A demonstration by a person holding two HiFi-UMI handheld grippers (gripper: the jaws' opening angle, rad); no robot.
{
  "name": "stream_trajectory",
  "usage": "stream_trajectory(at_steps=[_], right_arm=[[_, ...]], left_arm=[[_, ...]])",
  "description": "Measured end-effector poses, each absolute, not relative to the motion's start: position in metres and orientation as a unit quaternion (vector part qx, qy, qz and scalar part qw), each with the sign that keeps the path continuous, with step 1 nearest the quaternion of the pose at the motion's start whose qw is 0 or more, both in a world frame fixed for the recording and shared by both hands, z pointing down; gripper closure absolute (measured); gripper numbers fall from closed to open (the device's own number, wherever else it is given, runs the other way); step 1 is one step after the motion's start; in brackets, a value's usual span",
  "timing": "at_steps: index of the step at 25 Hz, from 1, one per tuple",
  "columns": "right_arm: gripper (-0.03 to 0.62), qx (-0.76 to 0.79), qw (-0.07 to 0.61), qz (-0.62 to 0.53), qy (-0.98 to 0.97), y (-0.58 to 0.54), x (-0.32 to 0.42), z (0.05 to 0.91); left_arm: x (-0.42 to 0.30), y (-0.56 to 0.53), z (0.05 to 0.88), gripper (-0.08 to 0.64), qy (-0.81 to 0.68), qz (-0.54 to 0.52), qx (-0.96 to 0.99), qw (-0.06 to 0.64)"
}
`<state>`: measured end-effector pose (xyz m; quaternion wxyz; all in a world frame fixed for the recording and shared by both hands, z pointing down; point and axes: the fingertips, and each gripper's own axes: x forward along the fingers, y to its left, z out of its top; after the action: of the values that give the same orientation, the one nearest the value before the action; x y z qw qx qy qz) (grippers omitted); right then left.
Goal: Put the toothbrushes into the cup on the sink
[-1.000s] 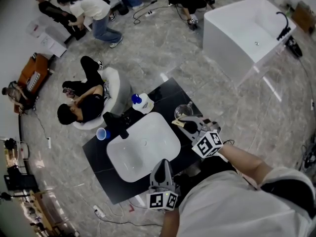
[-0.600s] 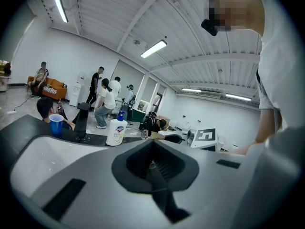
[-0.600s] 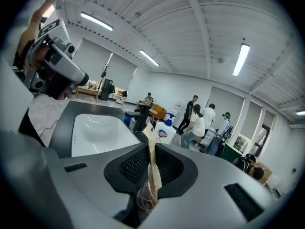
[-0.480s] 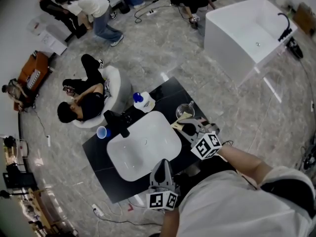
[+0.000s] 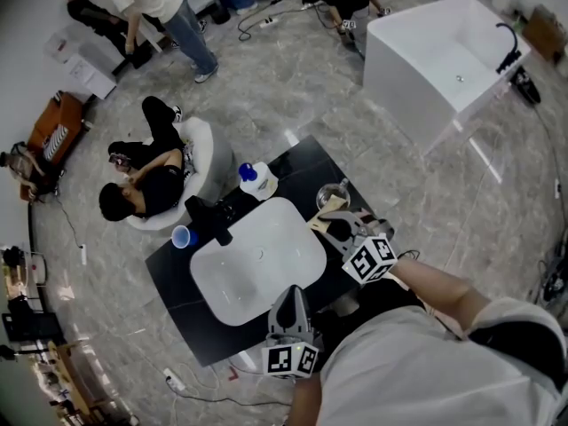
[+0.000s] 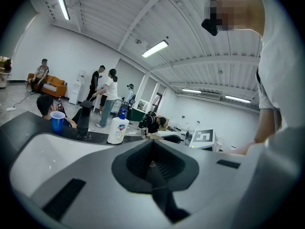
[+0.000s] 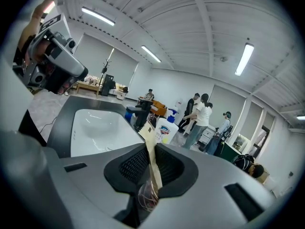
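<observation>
My right gripper is shut on a toothbrush in a tan card pack, held just in front of a clear glass cup at the right end of the black counter. In the right gripper view the pack stands up between the jaws, with its clear plastic end low in the gap. A blue cup stands left of the black faucet. My left gripper hangs over the counter's front edge, shut with nothing held.
A white basin fills the middle of the counter. A white soap bottle with a blue pump stands behind it. A person sits in a white chair past the counter. A white bathtub stands at the far right.
My right gripper and the pack have barely shifted beside the glass cup. The left gripper has stayed in place. People at the back have moved.
</observation>
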<state>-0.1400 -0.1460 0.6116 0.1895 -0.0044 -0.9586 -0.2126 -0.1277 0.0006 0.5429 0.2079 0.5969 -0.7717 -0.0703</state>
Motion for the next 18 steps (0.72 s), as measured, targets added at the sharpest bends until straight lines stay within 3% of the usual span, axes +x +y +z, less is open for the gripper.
stream_trajectory(at_steps=[18], right_arm=[[0.476, 0.055, 0.221, -0.176, -0.958, -0.144, -0.138, 0.604]], left_arm=[[-0.146, 0.002, 0.538, 0.557, -0.728, -0.093, 0.648, 0.204]])
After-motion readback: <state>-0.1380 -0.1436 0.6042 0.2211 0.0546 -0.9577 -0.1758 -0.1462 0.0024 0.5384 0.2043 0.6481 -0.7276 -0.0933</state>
